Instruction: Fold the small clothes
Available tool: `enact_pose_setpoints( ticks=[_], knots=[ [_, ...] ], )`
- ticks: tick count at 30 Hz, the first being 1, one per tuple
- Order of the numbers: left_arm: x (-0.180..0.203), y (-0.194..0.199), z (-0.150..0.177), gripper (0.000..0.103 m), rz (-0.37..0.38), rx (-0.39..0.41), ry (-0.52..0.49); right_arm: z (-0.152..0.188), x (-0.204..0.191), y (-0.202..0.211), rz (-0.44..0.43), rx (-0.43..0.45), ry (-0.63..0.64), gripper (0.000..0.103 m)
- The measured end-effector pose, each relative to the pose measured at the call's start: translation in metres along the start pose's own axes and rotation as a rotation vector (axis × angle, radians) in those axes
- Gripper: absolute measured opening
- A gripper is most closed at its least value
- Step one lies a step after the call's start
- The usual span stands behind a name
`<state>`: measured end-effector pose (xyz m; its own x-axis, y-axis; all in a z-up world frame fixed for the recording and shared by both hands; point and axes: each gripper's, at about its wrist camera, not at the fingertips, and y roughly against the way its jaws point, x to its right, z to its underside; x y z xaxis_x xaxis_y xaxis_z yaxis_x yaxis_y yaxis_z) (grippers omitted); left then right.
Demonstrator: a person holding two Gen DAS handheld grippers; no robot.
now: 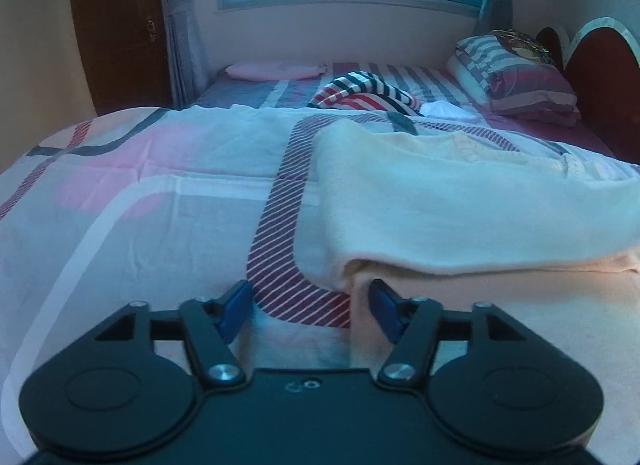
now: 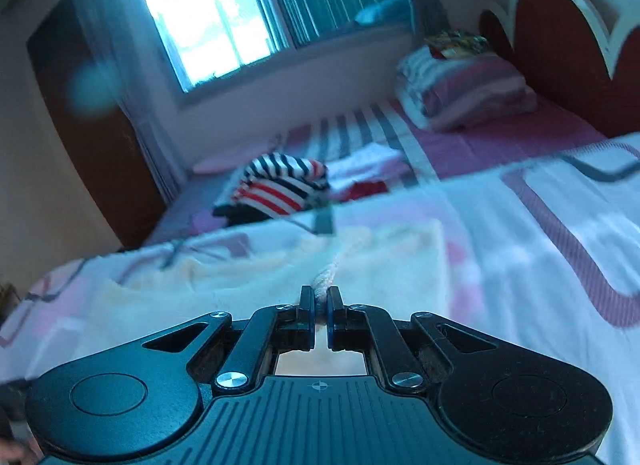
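A cream garment [image 1: 460,201] lies on the patterned bedspread [image 1: 160,185], partly folded over itself, to the right in the left wrist view. My left gripper [image 1: 310,305] is open, low over the bedspread, its right finger at the garment's near left corner. In the right wrist view the same cream garment [image 2: 248,281] lies ahead. My right gripper [image 2: 319,305] is shut on a bunched edge of it, which runs up from between the fingers. This view is blurred.
A pile of striped clothes [image 1: 364,95] [image 2: 280,185] sits farther back on the bed. Folded bedding and pillows [image 1: 516,77] [image 2: 460,85] lie by the red headboard [image 1: 600,77]. A window and curtains are on the far wall, a brown door on the left.
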<state>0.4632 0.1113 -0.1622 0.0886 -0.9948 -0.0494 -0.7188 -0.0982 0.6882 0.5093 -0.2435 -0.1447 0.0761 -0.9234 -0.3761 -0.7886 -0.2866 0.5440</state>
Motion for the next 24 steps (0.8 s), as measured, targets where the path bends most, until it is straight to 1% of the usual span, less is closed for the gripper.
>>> enact_pose_setpoints(
  ticks=[1,2,4,6,10,17,24],
  knots=[
    [0.001,0.000,-0.001,0.048,0.009,-0.001,-0.001,0.003,0.004,0.000,0.006,-0.008,-0.004,0.005],
    [0.004,0.001,-0.001,0.045,0.012,0.000,-0.013,0.005,0.008,0.001,0.007,-0.012,-0.011,0.005],
    [0.009,0.002,-0.001,0.035,0.010,0.003,-0.039,0.009,0.010,0.002,0.014,-0.012,-0.013,0.005],
    [0.012,0.003,-0.001,0.028,0.020,0.002,-0.052,0.011,0.013,0.006,0.014,-0.010,-0.017,0.005],
    [0.013,0.002,-0.002,0.028,0.023,-0.002,-0.062,0.010,0.023,0.016,0.045,0.017,-0.047,0.005],
    [0.010,0.000,-0.003,0.029,0.037,-0.010,-0.049,0.008,0.028,0.010,0.050,-0.019,-0.025,0.005],
    [0.010,-0.001,-0.002,0.032,0.035,-0.009,-0.063,0.020,0.033,0.002,0.072,-0.056,-0.048,0.005]
  ],
)
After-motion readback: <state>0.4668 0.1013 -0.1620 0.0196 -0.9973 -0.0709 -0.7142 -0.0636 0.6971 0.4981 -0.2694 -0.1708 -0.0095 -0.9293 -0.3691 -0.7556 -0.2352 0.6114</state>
